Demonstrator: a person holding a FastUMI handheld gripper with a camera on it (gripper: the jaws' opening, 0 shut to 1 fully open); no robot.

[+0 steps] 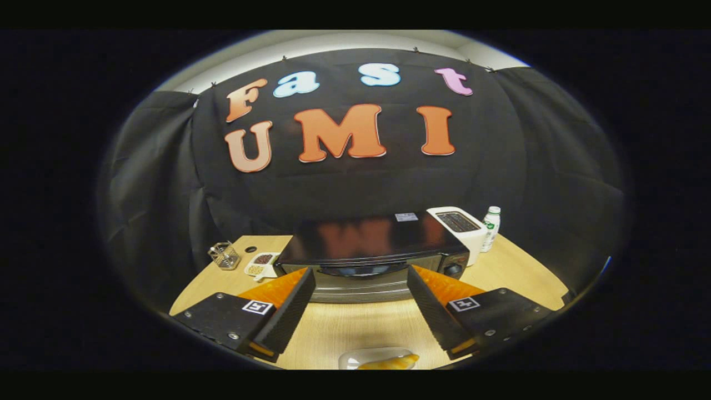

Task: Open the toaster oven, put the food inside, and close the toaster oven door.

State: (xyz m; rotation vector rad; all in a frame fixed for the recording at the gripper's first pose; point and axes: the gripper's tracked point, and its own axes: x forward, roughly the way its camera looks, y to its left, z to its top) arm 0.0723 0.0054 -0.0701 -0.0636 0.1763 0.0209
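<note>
toaster oven point(371, 261) sits shut on the worktop point(355, 328) just ahead of the gripper point(361, 297), fingers apart and empty; a poorly aimed reach could slip off the door handle point(355, 270).

My view is dim and fisheye-bent at the edges; soft glare lies on the toaster oven point(371, 240) top.

The toaster oven point(369, 258) is sitting on the surface point(361, 328), just beyond the wide-apart jaws. A toaster point(461, 230) and bottle point(490, 228) are standing to its right, a wire basket point(224, 255) and divided dish point(262, 264) lying to its left. A plate point(369, 358) holding food point(391, 363) is resting nearest, between the jaws.
</note>
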